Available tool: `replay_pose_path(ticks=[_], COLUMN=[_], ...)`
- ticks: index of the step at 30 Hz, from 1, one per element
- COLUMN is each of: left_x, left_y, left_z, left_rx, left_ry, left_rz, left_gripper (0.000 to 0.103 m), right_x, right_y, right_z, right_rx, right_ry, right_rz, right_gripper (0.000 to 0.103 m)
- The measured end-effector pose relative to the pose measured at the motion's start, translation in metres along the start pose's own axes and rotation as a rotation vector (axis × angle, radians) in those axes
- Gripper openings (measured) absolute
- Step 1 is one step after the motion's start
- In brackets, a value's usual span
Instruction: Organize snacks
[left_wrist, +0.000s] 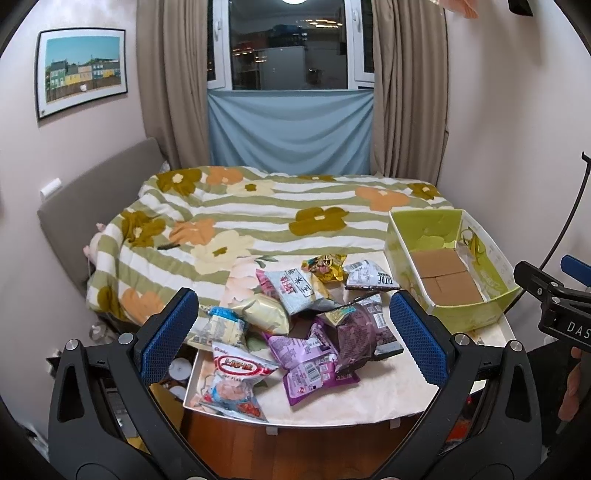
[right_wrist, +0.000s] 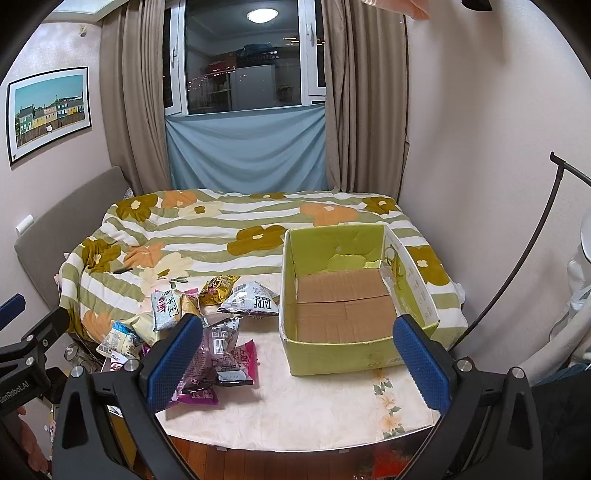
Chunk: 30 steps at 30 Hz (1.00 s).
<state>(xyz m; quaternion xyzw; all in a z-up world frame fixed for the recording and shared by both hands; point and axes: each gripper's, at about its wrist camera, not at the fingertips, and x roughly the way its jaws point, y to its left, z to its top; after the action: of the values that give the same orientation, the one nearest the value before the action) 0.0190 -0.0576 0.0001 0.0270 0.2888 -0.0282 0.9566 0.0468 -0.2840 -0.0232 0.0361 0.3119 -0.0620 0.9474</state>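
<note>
Bedside table (right_wrist: 295, 417) holds snack packets (left_wrist: 295, 325) beside green box (right_wrist: 332, 354).

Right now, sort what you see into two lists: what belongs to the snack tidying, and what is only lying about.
Belongs to the job:
- snack packets, piled on the table
- green cardboard box, empty, beside the pile
- left gripper and right gripper, both open

Only lying about:
- flowered bedspread
- framed picture
- curtains
- blue cloth under the window
</note>
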Motion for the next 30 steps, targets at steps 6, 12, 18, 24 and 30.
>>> replay_pose_path(ticks=[6,12,18,24,30], left_x=[0.000,-0.001,0.010,0.043,0.086], left_y=[0.000,0.000,0.008,0.019,0.023], left_z=[0.001,-0.002,-0.006,-0.032,-0.068], left_rx=[0.000,-0.012,-0.063,-0.139,-0.186], left_ry=[0.000,0.006,0.086,0.211,0.309], left_rz=[0.000,0.003,0.005,-0.016,-0.052], left_gripper=[0.102,0.102,0.102,0.102,0.102], right_x=[0.000,0.000,0.008,0.023,0.064], right_y=[-0.001,-0.001,-0.006,0.001,0.016], right_z=[0.000,0.000,0.000,-0.008,-0.026], right_rx=[0.001,0.001,-0.006,-0.036,-0.091], right_ry=[0.000,0.000,0.026,0.083,0.173], right_rz=[0.001,0.003,0.034,0.121,0.214], right_gripper=[0.103,0.103,0.103,0.103,0.103])
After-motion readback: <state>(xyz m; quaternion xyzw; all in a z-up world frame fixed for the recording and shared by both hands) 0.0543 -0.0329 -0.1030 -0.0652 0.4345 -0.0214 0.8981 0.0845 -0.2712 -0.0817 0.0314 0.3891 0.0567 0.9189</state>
